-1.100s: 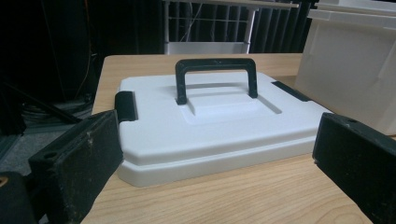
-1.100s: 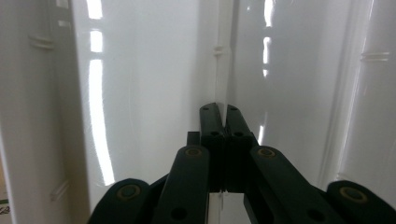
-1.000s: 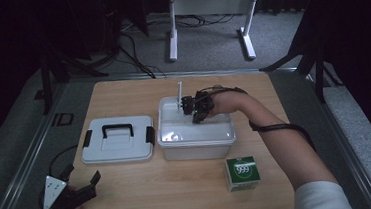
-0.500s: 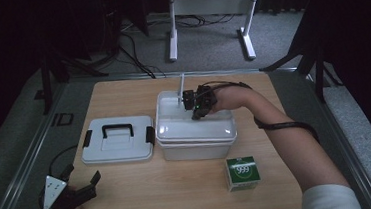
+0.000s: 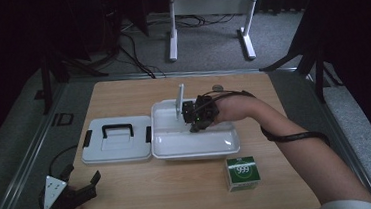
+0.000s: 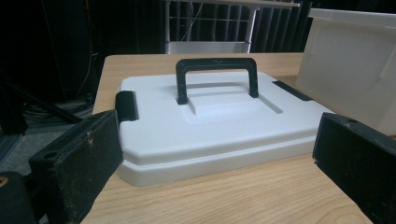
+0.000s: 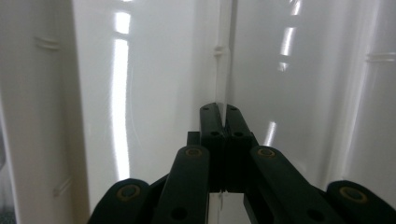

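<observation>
The right tongs (image 5: 193, 115) are clamped on a thin white divider panel (image 5: 179, 101), which stands on edge above the far left corner of the open white bin (image 5: 196, 144). In the right gripper view, the jaws of these tongs (image 7: 225, 112) meet on the panel's (image 7: 224, 51) narrow edge, with the bin's glossy white walls (image 7: 154, 70) on both sides. The bin sits near the middle of the desk (image 5: 180, 195).

The left tongs (image 5: 82, 185) rest at the near left corner of the desk with their jaws wide apart and nothing between them. In the left gripper view they face the bin's white lid (image 6: 205, 126), which lies flat on the desk just left of the bin (image 6: 350, 65), black handle (image 6: 215, 74) up.

A green box (image 5: 242, 173) stands near the desk's near edge, just in front of the bin's right end.
</observation>
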### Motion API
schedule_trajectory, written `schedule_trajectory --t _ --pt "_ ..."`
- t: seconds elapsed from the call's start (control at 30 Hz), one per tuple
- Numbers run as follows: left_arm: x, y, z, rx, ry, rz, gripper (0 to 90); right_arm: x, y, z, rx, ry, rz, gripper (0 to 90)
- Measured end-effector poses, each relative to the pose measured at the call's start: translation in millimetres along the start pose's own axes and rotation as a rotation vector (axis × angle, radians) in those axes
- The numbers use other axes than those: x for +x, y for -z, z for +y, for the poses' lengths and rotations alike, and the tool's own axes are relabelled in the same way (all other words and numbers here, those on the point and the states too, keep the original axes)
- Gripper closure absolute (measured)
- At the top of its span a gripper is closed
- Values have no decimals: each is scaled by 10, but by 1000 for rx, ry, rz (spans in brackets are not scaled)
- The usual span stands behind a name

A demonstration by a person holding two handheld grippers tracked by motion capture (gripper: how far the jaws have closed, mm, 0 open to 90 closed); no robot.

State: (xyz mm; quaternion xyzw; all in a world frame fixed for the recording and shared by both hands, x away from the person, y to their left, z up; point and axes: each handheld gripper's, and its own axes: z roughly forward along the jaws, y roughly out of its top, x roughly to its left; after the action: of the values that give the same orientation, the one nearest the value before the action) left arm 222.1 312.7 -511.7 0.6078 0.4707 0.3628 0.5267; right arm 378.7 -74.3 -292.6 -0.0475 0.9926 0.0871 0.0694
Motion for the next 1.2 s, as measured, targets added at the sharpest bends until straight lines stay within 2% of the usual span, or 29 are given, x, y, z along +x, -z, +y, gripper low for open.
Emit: schedule_trajectory --t 0.13,0.33,0.4,0.43,0.63,0.7,0.83,0.87,1.07,1.2 --pt "-1 0 0 0 -2 0 13 178 31 56 -33 28 37 890" --pt "-1 0 0 0 -1 -1 13 441 24 141 -16 57 24 891" --pt "-1 0 0 0 -1 0 13 516 10 155 -26 60 40 890" --pt "-2 -1 0 0 -2 0 13 562 1 166 -30 61 30 891" --pt "-1 -1 0 0 -1 0 13 796 -82 235 -45 81 59 890" --pt "-2 -1 0 0 1 0 13 874 -120 260 -55 91 54 891" --pt "-1 -1 0 2 2 0 13 1030 -232 304 -76 104 94 891" --pt "-2 -1 0 0 2 1 13 1069 -283 318 -68 102 82 891" --pt "1 1 0 2 0 -1 13 1176 -551 332 -41 94 124 891" --pt "2 2 -1 1 1 -2 13 1193 -752 326 -34 86 131 891"
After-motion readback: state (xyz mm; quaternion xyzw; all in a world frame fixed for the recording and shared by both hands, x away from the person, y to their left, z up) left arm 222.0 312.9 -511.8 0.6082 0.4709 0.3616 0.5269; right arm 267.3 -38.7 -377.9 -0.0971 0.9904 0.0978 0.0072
